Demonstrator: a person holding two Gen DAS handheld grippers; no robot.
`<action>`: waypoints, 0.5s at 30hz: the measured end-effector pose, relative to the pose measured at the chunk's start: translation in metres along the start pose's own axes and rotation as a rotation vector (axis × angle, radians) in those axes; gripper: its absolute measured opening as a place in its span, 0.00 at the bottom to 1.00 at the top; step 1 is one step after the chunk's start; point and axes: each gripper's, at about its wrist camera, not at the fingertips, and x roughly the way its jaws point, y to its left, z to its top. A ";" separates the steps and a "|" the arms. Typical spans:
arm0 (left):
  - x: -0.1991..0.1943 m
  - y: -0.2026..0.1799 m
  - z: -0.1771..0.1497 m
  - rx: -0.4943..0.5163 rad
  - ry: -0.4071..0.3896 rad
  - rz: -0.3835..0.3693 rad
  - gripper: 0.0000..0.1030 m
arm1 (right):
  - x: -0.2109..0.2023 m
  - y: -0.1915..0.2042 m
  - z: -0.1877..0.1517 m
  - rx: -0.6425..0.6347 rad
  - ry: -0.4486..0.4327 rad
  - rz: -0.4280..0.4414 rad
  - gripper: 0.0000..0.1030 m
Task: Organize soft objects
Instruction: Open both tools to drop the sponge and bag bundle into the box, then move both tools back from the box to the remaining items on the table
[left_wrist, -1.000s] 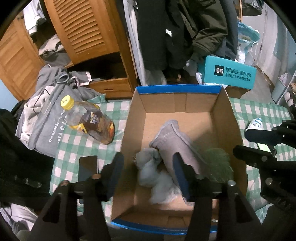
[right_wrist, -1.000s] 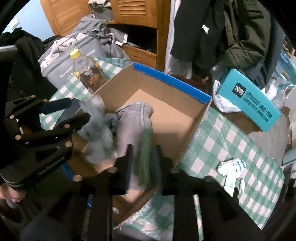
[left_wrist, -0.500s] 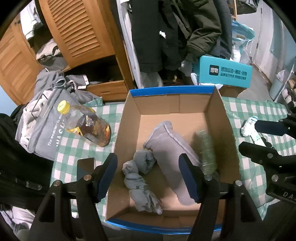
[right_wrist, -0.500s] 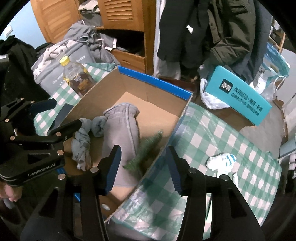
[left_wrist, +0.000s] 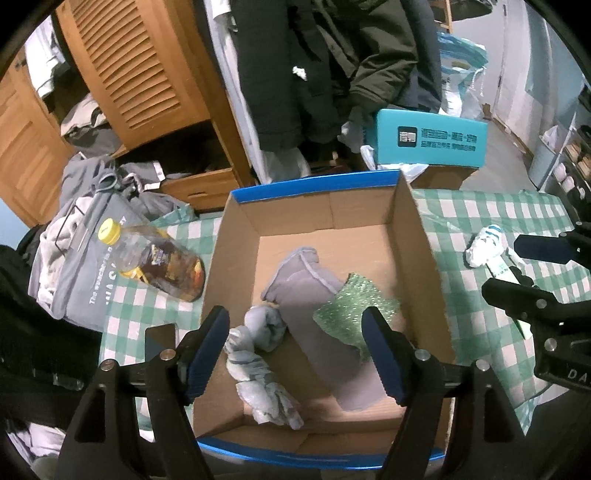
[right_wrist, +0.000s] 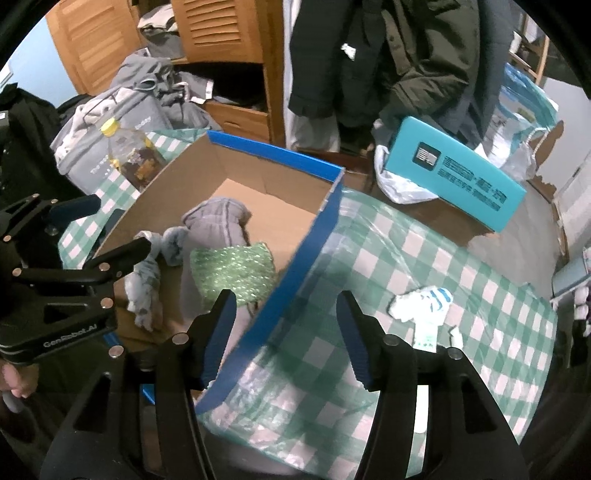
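An open cardboard box (left_wrist: 421, 236) with a blue rim holds a grey mitten (left_wrist: 314, 306), a knotted pale blue cloth (left_wrist: 258, 354) and a sparkly green cloth (left_wrist: 354, 310). My left gripper (left_wrist: 295, 350) hovers above the box's near end, its jaws opening, touching nothing. My right gripper (right_wrist: 286, 336) hangs over the box's right wall (right_wrist: 295, 266) and the tablecloth, jaws opening and empty. The green cloth (right_wrist: 232, 269) lies free in the box. A white and blue sock (right_wrist: 421, 301) lies on the tablecloth to the right.
A bottle (left_wrist: 155, 264) with a yellow cap lies left of the box, beside a grey bag (left_wrist: 81, 266) and a dark flat slab (left_wrist: 159, 339). A teal carton (left_wrist: 428, 138) stands behind the box. Dark coats and a wooden wardrobe (left_wrist: 140, 66) fill the back.
The green cloth left the right gripper's jaws and now lies in the box; that gripper opened and slid right. The pale cloth settled in the box as the left jaws widened.
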 end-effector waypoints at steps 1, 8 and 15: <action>0.000 -0.002 0.001 0.004 0.000 -0.001 0.73 | 0.000 -0.004 -0.002 0.007 0.001 -0.003 0.55; -0.001 -0.022 0.005 0.036 0.000 -0.013 0.73 | -0.004 -0.027 -0.014 0.050 0.005 -0.018 0.56; -0.003 -0.045 0.010 0.075 -0.005 -0.029 0.74 | -0.008 -0.053 -0.026 0.099 0.006 -0.036 0.56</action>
